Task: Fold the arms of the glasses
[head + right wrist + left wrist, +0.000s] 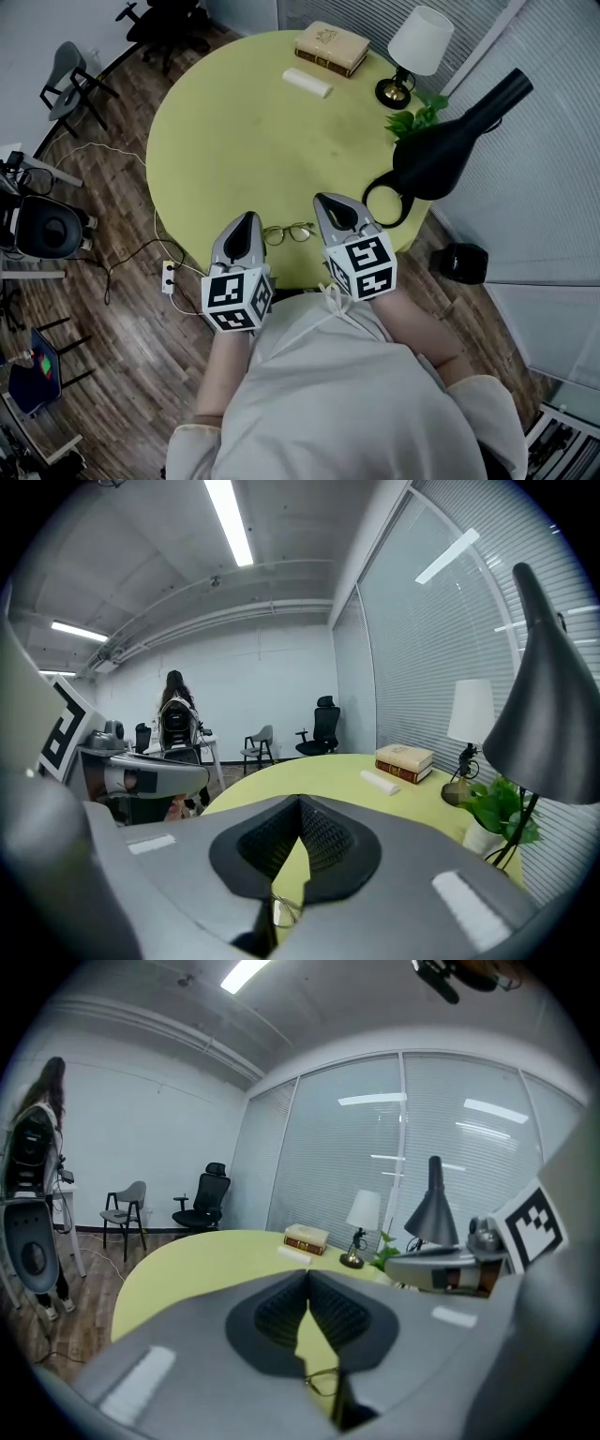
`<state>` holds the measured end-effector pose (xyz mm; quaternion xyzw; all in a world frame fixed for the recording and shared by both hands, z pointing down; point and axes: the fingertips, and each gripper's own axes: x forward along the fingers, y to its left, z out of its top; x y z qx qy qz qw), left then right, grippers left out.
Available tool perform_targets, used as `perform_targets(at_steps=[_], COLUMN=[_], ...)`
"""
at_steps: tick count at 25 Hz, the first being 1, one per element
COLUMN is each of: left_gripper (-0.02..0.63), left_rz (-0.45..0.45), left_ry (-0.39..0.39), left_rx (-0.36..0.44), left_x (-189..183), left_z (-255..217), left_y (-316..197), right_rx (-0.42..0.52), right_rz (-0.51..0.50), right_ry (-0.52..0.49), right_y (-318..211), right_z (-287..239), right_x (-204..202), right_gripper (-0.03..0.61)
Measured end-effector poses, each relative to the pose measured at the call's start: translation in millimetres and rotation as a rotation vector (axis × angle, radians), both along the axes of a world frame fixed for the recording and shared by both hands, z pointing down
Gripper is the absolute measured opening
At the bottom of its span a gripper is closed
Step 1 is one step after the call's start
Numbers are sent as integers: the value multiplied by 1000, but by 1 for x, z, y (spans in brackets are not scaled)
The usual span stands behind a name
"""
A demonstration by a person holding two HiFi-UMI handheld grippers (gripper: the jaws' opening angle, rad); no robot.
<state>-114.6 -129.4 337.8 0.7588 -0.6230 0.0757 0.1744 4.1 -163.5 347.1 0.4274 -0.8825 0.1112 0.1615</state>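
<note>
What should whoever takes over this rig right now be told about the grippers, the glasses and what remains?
Left gripper: shut, empty, just left of the glasses.
Right gripper: shut, empty, just right of them.
Glasses: lying on the yellow table close to its near edge, between the two grippers; neither holds them.
Done: cannot tell; the arms are too small to see whether they are folded.
Left: check the arms and fold them if open.
</note>
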Motion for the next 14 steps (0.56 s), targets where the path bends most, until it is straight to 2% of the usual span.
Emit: perform_targets(at_steps=[7, 14], left_gripper=[6, 6], left_rz=[-19, -8], left_ry=[25, 18], left_rx=[-16, -27], left_x=[-9, -10], left_z=[6, 12], left_y=[-4, -11], right_rx=[-4, -22], right_rz=[-6, -17], right_ry=[15, 18], right_y=[-2, -7], right_z=[6, 13], right_x=[0, -3], right_gripper=[-2, -2])
